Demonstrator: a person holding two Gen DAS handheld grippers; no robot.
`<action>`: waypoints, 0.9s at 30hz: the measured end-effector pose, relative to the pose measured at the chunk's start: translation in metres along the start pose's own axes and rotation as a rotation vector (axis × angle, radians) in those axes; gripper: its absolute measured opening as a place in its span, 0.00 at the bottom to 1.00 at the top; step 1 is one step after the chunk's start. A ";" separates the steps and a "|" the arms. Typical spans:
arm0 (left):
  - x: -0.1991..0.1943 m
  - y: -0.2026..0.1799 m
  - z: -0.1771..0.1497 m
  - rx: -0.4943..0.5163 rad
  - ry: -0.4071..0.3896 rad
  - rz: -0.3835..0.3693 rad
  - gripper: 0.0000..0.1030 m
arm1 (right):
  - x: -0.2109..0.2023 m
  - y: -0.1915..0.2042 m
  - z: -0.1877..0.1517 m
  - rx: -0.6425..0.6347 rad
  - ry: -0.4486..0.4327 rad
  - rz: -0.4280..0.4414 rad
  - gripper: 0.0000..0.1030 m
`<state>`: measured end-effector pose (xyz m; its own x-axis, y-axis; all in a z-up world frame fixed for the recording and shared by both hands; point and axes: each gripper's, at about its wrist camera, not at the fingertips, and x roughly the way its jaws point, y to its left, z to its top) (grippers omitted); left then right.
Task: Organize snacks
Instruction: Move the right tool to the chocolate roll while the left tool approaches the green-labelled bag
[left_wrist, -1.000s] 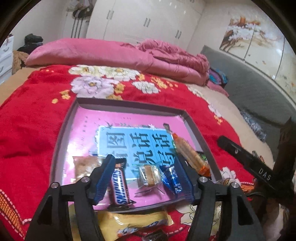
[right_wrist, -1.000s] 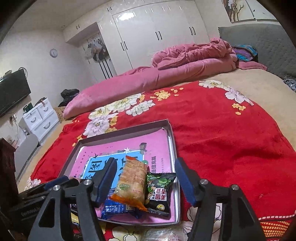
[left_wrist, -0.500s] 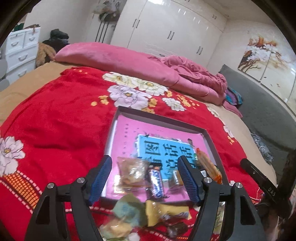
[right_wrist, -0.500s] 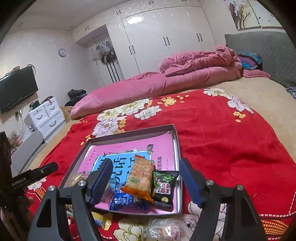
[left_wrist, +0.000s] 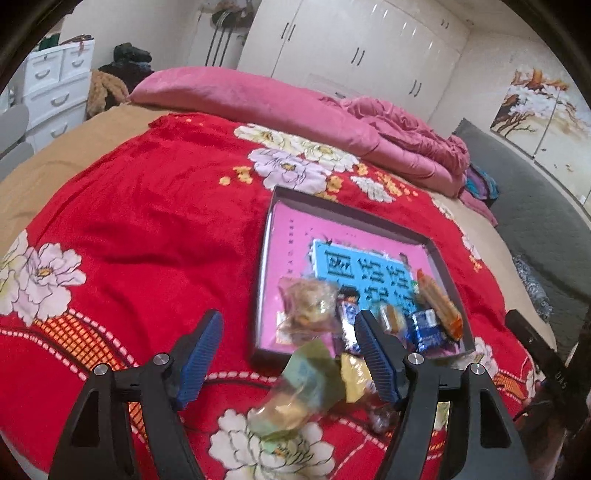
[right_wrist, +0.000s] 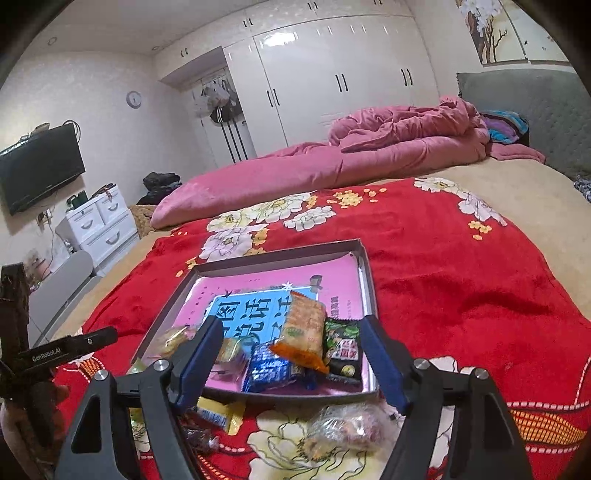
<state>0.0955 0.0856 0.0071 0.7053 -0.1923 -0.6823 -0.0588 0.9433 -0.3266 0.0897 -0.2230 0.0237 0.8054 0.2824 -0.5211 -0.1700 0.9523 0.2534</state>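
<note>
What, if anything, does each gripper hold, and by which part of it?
Nothing is held. The left gripper stands open over the red blanket; the right gripper is opening, its pads clear of the snacks in the tray.

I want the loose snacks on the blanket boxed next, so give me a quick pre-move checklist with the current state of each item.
1. Left gripper free: ok, jaws apart, nothing clamped.
2. Right gripper free: ok, jaws opening, nothing pressed between the pads.
3. Loose snacks reachable: ok, the green packet and yellow packet lie on the red blanket just outside the box; the clear bag lies by its near edge.
4. Room in the box: ok, its far half is bare.
5. Packets already boxed lie flat: not ok, the orange cracker pack rests tilted over others.
</note>
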 end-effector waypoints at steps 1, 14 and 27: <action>0.001 0.002 -0.002 0.003 0.018 -0.001 0.73 | -0.001 0.001 -0.001 0.000 0.002 0.003 0.74; 0.001 -0.010 -0.024 0.156 0.118 0.038 0.73 | -0.006 0.042 -0.028 -0.085 0.090 0.066 0.74; 0.022 -0.010 -0.039 0.247 0.238 0.073 0.73 | 0.022 0.075 -0.072 -0.139 0.282 0.090 0.74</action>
<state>0.0840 0.0618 -0.0298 0.5190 -0.1520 -0.8412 0.0906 0.9883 -0.1226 0.0534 -0.1366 -0.0277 0.5978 0.3686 -0.7119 -0.3252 0.9232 0.2048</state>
